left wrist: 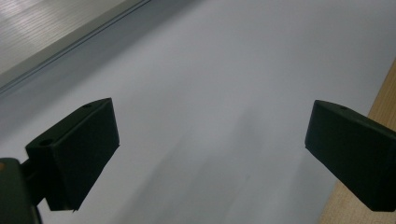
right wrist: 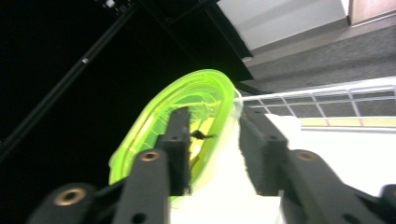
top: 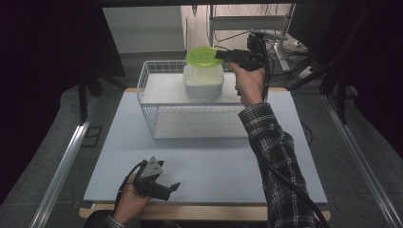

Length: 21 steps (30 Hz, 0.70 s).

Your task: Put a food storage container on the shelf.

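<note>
A translucent lime-green lid (top: 203,55) sits over a milky white container (top: 203,80) inside a white wire basket (top: 148,102). The desk (top: 204,161) is pale grey-blue with a light wooden edge. The tongs (right wrist: 212,140) are black, the sleeve (top: 275,152) black-and-white plaid.

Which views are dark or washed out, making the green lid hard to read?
High view: dim, black at both sides, yet the green lid reads clearly. Right gripper view: white container overexposed, left half black, lid bright and soft. Left gripper view: evenly lit table.
</note>
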Motion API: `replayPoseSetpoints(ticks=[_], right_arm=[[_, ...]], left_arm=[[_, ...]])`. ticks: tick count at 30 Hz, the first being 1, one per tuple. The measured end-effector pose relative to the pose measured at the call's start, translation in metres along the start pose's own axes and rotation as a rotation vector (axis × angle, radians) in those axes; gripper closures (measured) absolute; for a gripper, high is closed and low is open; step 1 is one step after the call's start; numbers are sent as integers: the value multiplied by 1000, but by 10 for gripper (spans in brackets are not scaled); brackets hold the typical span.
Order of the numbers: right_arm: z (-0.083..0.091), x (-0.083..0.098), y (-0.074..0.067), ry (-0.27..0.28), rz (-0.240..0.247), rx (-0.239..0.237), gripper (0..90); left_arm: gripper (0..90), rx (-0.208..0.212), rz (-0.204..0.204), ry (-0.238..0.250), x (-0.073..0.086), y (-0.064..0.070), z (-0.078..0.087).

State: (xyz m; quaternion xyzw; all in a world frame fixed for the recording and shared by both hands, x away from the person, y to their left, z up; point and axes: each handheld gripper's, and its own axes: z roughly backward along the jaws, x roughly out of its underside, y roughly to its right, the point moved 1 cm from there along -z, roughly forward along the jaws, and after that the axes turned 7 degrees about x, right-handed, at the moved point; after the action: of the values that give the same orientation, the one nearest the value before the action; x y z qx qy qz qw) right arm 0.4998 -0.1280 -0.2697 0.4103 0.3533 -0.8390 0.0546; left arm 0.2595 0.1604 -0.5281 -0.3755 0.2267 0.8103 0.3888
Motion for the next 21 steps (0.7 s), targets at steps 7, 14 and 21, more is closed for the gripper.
replayPoseSetpoints(ticks=[7, 14, 21], right_arm=[[8, -1, 3, 11, 58, -16, 316], [26, 12, 13, 5, 151, -39, 202], [40, 38, 19, -14, 272, -20, 141]], left_arm=[[25, 1, 0, -1, 0, 0, 0], [25, 1, 1, -1, 0, 1, -1], [24, 11, 7, 14, 0, 1, -1]])
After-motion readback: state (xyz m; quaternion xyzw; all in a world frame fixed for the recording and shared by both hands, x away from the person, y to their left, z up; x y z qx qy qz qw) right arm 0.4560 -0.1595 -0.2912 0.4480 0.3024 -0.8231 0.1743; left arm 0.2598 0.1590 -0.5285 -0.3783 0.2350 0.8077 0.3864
